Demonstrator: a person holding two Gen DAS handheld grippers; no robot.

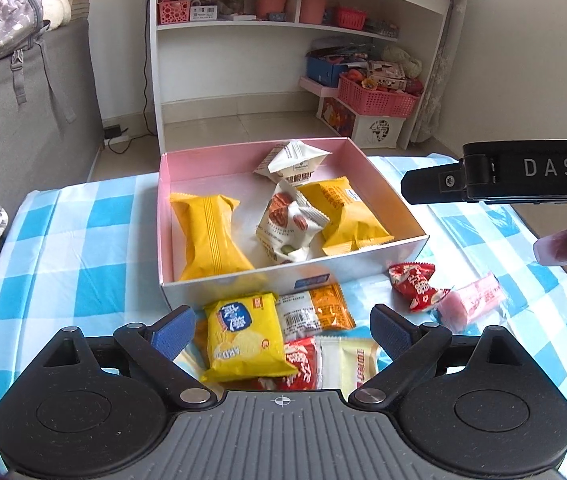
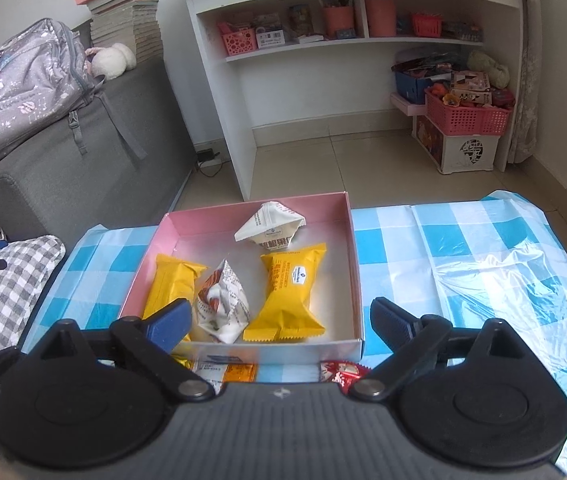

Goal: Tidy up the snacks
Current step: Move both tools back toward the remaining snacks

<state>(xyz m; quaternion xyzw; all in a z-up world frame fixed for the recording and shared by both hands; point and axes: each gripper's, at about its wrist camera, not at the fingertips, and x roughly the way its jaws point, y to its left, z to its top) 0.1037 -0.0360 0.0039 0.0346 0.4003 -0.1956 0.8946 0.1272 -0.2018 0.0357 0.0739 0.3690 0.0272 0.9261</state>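
A white box with a pink lining (image 1: 243,285) (image 2: 151,256) stands on the blue-checked tablecloth (image 1: 83,248). It holds two yellow packets (image 1: 211,236) (image 1: 347,212) and two white nut packets (image 1: 289,224) (image 1: 291,160). Loose snacks lie in front of it: a yellow chip packet (image 1: 243,336), a white-orange packet (image 1: 315,312), a red packet (image 1: 303,364), a cream packet (image 1: 357,364), a red candy (image 1: 415,284) and a pink packet (image 1: 471,304). My left gripper (image 1: 283,322) hovers open above these loose snacks. My right gripper (image 2: 281,314) hangs open over the box's near edge, holding nothing.
The right gripper's black body (image 1: 523,176) and a gloved hand (image 1: 555,244) fill the right edge of the left wrist view. A clear plastic sheet (image 2: 503,280) lies right of the box. Beyond the table are a white shelf unit (image 2: 343,60), a grey sofa (image 2: 83,168) and a pink basket (image 2: 467,118).
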